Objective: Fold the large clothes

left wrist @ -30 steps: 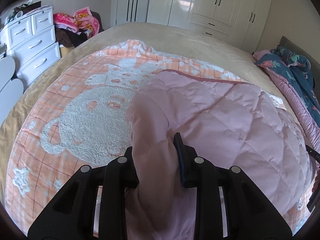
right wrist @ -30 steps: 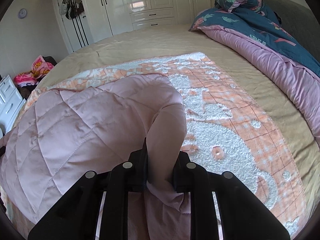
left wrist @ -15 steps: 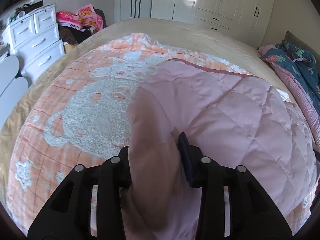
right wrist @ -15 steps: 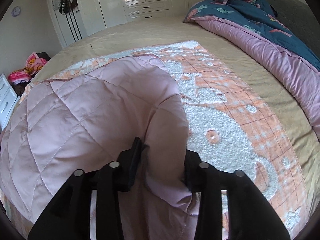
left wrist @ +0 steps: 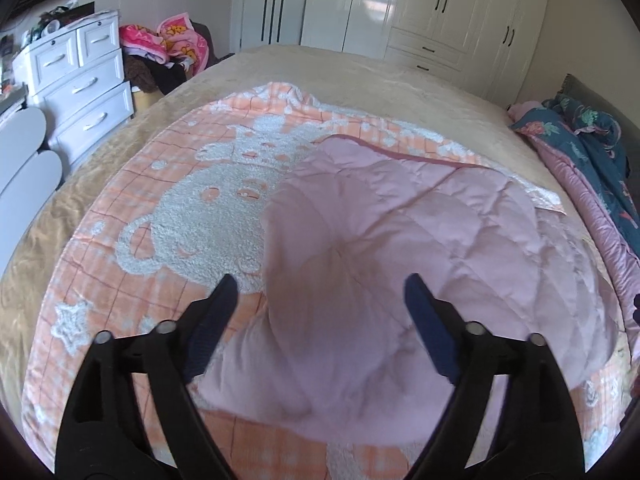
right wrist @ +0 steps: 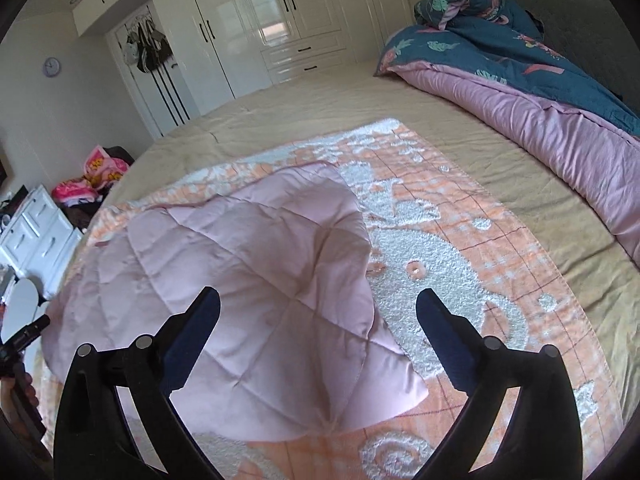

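On the bed, the pink quilted garment (left wrist: 400, 240) lies released at 12 o'clock of both grippers. Left gripper (left wrist: 320, 300) and right gripper (right wrist: 318, 316) are opening, fingers wide and empty. Lift clear without snagging the fold.

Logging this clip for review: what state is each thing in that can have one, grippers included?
Left gripper: jaws opening, nothing gripped.
Right gripper: jaws opening, nothing gripped.
Pink quilted garment: released, lying folded over on the blanket.
Orange blanket: spread flat on the bed.
Wardrobe doors: closed.
Dresser drawers: closed.
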Action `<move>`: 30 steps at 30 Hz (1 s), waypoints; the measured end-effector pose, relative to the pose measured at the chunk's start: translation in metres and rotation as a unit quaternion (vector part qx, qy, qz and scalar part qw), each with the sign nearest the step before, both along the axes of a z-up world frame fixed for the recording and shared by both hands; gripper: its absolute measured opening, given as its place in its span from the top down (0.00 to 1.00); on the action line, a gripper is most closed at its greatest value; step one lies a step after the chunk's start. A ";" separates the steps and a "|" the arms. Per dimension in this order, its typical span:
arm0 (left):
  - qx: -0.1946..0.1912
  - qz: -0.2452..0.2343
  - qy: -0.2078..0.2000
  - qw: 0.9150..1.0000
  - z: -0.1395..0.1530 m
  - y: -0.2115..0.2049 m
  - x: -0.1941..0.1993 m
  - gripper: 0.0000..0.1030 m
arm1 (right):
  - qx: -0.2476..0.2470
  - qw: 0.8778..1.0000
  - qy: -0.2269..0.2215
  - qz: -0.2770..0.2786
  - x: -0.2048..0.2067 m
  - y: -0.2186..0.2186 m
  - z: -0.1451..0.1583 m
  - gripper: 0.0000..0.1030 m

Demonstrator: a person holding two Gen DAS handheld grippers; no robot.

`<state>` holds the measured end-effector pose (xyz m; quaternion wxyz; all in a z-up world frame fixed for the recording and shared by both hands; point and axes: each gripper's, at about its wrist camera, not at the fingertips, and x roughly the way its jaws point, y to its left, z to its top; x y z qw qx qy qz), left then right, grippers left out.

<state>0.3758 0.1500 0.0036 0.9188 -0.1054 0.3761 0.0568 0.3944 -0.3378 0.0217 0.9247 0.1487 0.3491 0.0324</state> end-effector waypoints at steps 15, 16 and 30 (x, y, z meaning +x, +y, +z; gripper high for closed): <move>-0.011 0.014 -0.020 1.000 0.023 -0.003 -0.054 0.09 | 0.013 0.999 -0.030 0.013 -0.048 0.002 0.027 0.05; -0.010 0.015 -0.018 1.000 0.022 -0.003 -0.056 0.09 | 0.014 0.999 -0.029 0.013 -0.051 0.003 0.026 0.05; -0.014 0.024 0.027 0.999 -0.014 -0.003 -0.081 0.09 | 0.056 0.998 0.004 -0.011 -0.077 0.000 -0.010 0.05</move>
